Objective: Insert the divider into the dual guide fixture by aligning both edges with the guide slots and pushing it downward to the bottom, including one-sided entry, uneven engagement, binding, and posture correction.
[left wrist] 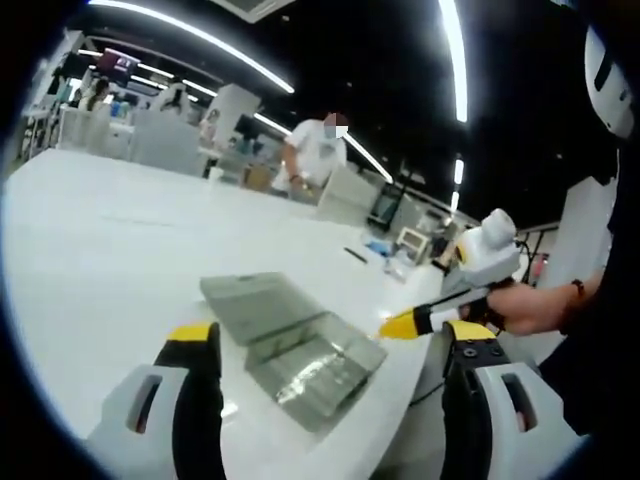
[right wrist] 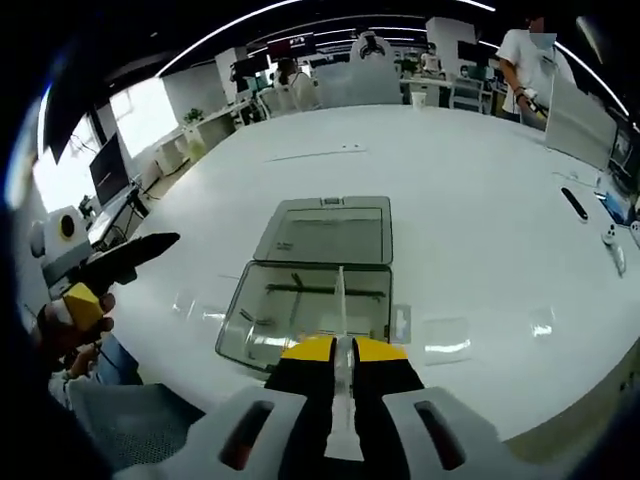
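Note:
A clear plastic fixture box (right wrist: 300, 312) lies on the white table (right wrist: 470, 180), its lid (right wrist: 328, 234) folded open on the far side. My right gripper (right wrist: 345, 352) is shut on a thin clear divider (right wrist: 340, 295), which stands edge-on over the near part of the box. In the left gripper view the same box (left wrist: 318, 368) sits between my left gripper's (left wrist: 330, 375) wide-open jaws, which hold nothing. The right gripper (left wrist: 405, 324) comes in from the right, held by a hand, its yellow tip by the box's corner. The left gripper (right wrist: 130, 255) shows left of the box.
The table edge runs close behind the box (left wrist: 420, 370). A black pen (right wrist: 574, 203) and small white items (right wrist: 608, 236) lie at the table's far right. A person in a white shirt (left wrist: 318, 150) stands beyond the table. Desks and monitors (right wrist: 105, 165) line the room.

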Demonstrator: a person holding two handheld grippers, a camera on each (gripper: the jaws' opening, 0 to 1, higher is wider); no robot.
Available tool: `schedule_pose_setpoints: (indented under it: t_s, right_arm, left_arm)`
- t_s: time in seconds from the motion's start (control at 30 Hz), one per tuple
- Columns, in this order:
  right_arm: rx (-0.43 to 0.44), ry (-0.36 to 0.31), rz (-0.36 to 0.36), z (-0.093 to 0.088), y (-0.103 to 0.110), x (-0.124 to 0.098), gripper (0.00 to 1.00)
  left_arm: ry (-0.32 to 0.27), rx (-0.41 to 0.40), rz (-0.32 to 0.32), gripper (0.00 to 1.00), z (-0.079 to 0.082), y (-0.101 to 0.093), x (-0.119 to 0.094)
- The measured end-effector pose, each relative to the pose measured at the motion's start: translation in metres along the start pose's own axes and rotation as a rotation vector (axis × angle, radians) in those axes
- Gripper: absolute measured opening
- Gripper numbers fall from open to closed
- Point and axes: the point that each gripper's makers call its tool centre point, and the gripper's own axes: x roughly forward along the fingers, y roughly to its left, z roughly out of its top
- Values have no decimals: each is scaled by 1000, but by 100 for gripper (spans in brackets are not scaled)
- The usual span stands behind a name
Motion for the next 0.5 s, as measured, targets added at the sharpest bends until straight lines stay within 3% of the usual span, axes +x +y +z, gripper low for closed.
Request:
schedule_pose_setpoints:
  t_s: [0.17,0.5]
  right_arm:
    - [5,19,-5,0,0,-4,0]
    - [100,-82,-17,22,-4,1,0]
  left_arm:
    - [0,1,0,90,0,1,0]
    - [-1,0,1,89,0,2,-1]
